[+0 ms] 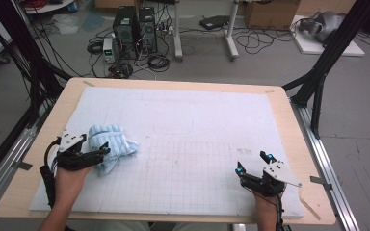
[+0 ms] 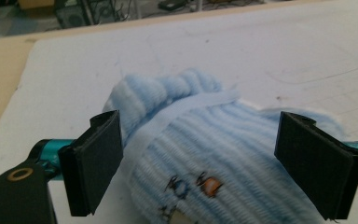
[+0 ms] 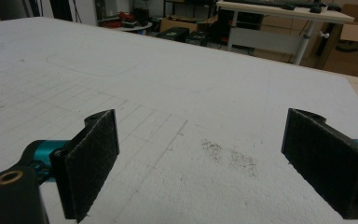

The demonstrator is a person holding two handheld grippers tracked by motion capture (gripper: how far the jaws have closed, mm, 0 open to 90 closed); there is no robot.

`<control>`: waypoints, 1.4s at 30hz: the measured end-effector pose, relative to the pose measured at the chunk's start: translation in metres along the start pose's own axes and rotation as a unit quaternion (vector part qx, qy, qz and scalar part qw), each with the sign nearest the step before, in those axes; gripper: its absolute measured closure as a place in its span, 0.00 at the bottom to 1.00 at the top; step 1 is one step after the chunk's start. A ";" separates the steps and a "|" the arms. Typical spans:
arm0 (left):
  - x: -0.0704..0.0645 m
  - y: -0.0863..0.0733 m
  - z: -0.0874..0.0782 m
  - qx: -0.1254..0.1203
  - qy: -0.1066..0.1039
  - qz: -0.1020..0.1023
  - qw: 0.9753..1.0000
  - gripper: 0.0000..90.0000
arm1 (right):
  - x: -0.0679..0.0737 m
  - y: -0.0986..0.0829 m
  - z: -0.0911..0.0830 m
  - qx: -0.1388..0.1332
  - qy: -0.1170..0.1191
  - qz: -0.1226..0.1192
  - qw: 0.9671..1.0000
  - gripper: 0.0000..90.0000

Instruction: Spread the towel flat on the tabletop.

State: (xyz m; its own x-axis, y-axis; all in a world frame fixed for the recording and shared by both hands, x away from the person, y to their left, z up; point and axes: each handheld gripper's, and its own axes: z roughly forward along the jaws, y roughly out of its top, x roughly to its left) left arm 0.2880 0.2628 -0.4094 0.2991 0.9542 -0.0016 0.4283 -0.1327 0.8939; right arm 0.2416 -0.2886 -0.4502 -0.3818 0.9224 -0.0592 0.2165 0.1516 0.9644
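Observation:
A light blue ribbed knitted garment (image 1: pixel 112 143) lies crumpled on the left part of the white mat (image 1: pixel 197 120). My left gripper (image 1: pixel 98 148) is at its near left edge, open. In the left gripper view the garment (image 2: pixel 205 140) bulges between the two wide-apart pads (image 2: pixel 93 163), and neither pad presses on it. It has a small blue and orange motif (image 2: pixel 193 185) on its near side. My right gripper (image 1: pixel 254 162) is open near the front right of the mat. Nothing sits between its jaws, just bare mat (image 3: pixel 168 93).
The mat, printed with a faint grid, covers a wooden table (image 1: pixel 289 125). A dark smudge (image 3: pixel 228 156) marks the mat just ahead of the right gripper. Black frame posts (image 1: pixel 327 53) stand at both sides, with computer towers (image 1: pixel 135 29) and cables on the floor behind.

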 end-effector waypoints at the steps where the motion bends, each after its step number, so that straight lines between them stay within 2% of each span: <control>1: 0.001 -0.001 0.002 0.004 -0.003 -0.007 1.000 0.17 | 0.000 0.000 0.000 -0.001 0.000 0.000 1.000 0.11; 4: 0.003 -0.003 0.009 0.024 -0.005 -0.021 0.999 0.18 | 0.000 0.000 0.000 -0.003 0.001 0.002 1.000 0.11; 5: 0.004 -0.004 0.014 0.042 -0.020 -0.033 0.998 0.17 | 0.000 0.000 0.000 -0.002 0.001 0.000 1.000 0.11; 7: 0.004 -0.005 0.016 0.047 -0.025 -0.038 0.998 0.17 | 0.000 0.000 0.000 -0.001 0.001 -0.001 1.000 0.11; 9: 0.004 -0.005 0.023 0.062 -0.041 -0.054 0.996 0.17 | 0.000 0.000 0.000 0.001 0.003 -0.001 1.000 0.11; 10: 0.004 -0.005 0.023 0.062 -0.041 -0.054 0.996 0.19 | 0.000 0.000 0.000 0.002 0.003 0.000 1.000 0.11; 13: 0.006 -0.008 0.032 0.078 -0.073 -0.068 0.992 0.23 | 0.000 0.000 0.000 0.002 0.003 0.000 1.000 0.11; 15: 0.005 -0.008 0.035 0.074 -0.091 -0.074 0.990 0.49 | 0.000 0.000 0.001 0.006 0.003 0.001 1.000 0.11; 16: 0.002 -0.007 0.036 0.056 -0.111 -0.071 0.990 0.64 | 0.000 0.000 0.001 0.005 0.003 0.001 1.000 0.11; 17: 0.002 -0.007 0.036 0.056 -0.111 -0.071 0.990 0.72 | 0.000 0.000 0.000 0.003 0.001 0.000 1.000 0.11; 18: 0.000 -0.005 0.034 0.039 -0.120 -0.063 0.990 0.78 | 0.000 0.000 0.000 0.001 0.001 -0.001 1.000 0.11; 19: -0.001 -0.004 0.033 0.029 -0.129 -0.062 0.989 0.80 | 0.000 0.000 0.000 0.001 0.001 -0.001 1.000 0.11; 20: -0.001 -0.004 0.033 0.029 -0.129 -0.062 0.989 0.81 | 0.000 0.000 0.000 -0.001 0.000 0.000 1.000 0.11; 21: -0.002 -0.001 0.028 0.013 -0.145 -0.061 0.987 0.82 | 0.000 0.000 0.000 0.001 0.001 0.000 1.000 0.11; 22: -0.002 -0.001 0.028 0.013 -0.145 -0.061 0.987 0.82 | 0.000 0.000 0.000 0.001 0.001 0.000 1.000 0.11; 24: -0.003 0.003 0.024 0.004 -0.158 -0.049 0.986 0.84 | 0.000 0.000 0.000 0.001 0.002 0.000 1.000 0.11; 25: -0.006 0.012 0.019 -0.012 -0.175 -0.036 0.984 0.84 | 0.000 0.000 0.000 0.001 0.003 -0.002 1.000 0.11; 26: -0.006 0.012 0.019 -0.012 -0.175 -0.036 0.984 0.84 | 0.000 0.000 0.000 0.001 0.002 -0.001 1.000 0.11; 27: -0.014 0.023 0.015 -0.030 -0.195 -0.021 0.980 0.84 | 0.000 0.000 0.001 0.000 0.002 -0.002 1.000 0.11; 28: -0.014 0.023 0.015 -0.030 -0.195 -0.021 0.980 0.84 | 0.000 0.000 0.001 0.000 0.002 -0.002 1.000 0.11; 29: -0.023 0.033 0.013 -0.037 -0.212 0.003 0.977 0.84 | 0.000 0.000 0.001 0.003 0.002 0.001 1.000 0.11; 30: -0.023 0.033 0.013 -0.037 -0.212 0.003 0.977 0.84 | 0.000 0.000 0.001 0.003 0.002 0.001 1.000 0.11; 31: -0.029 0.038 0.012 -0.036 -0.216 0.016 0.976 0.84 | 0.000 0.000 0.001 0.003 0.001 0.003 1.000 0.11; 35: -0.041 0.049 0.014 -0.039 -0.237 0.035 0.970 0.84 | 0.000 0.000 0.001 0.004 0.001 0.004 1.000 0.11; 37: -0.048 0.054 0.015 -0.039 -0.251 0.045 0.966 0.84 | 0.000 0.000 0.000 0.003 0.003 0.003 1.000 0.11; 39: -0.057 0.060 0.015 -0.041 -0.266 0.062 0.961 0.84 | 0.000 0.000 0.000 0.002 0.003 -0.001 1.000 0.11; 42: -0.072 0.068 0.018 -0.039 -0.290 0.090 0.952 0.84 | 0.000 0.000 0.000 0.002 0.004 0.000 1.000 0.11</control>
State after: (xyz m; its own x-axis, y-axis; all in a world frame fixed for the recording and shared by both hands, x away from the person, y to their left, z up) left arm 0.3110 0.1805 -0.3565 0.7922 0.6059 -0.0727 0.2674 -0.2376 0.9338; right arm 0.2419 -0.2886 -0.4502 -0.3884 0.9197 -0.0579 0.2204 0.1537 0.9632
